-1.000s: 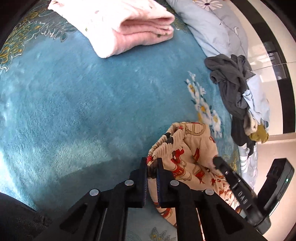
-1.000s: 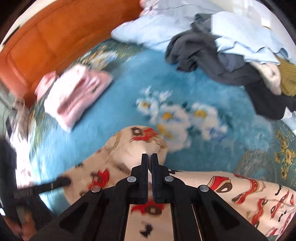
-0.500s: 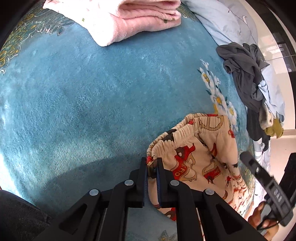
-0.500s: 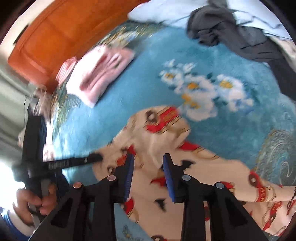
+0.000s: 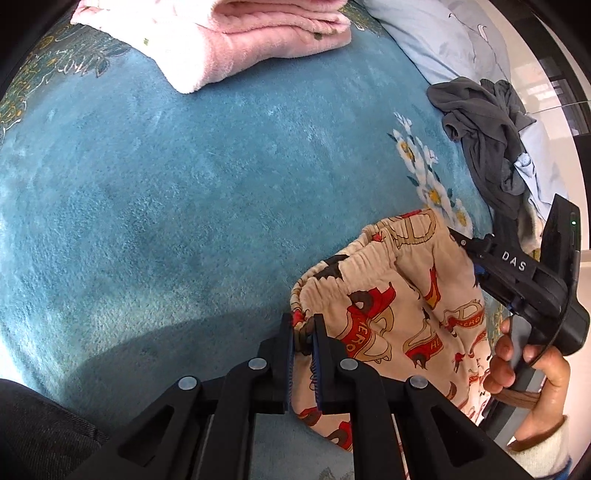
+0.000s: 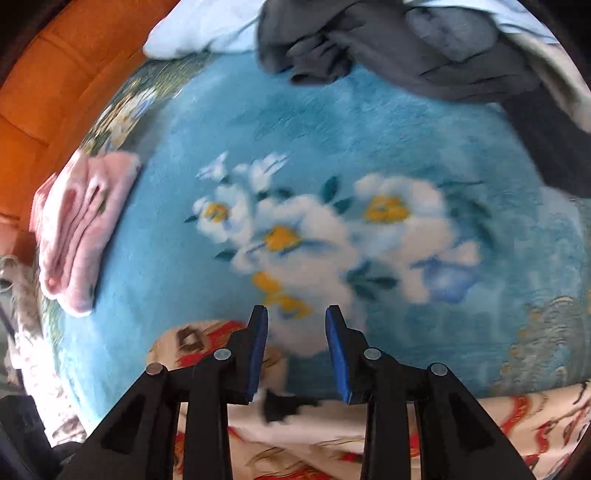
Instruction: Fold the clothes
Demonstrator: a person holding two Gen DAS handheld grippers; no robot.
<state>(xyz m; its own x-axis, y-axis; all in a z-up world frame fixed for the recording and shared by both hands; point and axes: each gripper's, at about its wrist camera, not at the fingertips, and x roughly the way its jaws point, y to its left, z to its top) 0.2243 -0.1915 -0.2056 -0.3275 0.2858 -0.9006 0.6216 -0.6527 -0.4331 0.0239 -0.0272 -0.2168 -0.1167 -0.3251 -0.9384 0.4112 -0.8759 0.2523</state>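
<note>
Left claw point(image 5: 303, 328) clenched on the elastic waistband of cream printed trousers point(image 5: 391, 317), pinching a bunched fold between the blue pads. Trousers spread rightward from that grip, lying on a blue plush blanket point(image 5: 166, 192) covering the bed. Right claw point(image 6: 297, 325) released, pads well apart, nothing between them, hovering just above the far edge of the same trousers point(image 6: 332, 443), which fill the lower part of the right wrist view beneath and behind the fingers. Seen from the left wrist view, right claw point(image 5: 456, 236) touching or just over the far waistband corner, cannot tell which, held by a hand point(image 5: 524, 365) with a pale cuff. Ahead of the right claw, white and yellow flowers point(image 6: 314, 236) printed on the blanket, blurred. Folded pink garment point(image 5: 221, 33) well apart at the blanket's far side. Heap of dark grey and pale blue unfolded clothes point(image 5: 487, 125) near the bed's edge, beyond the trousers. Orange wooden headboard point(image 6: 66, 74) behind the pink garment.
</note>
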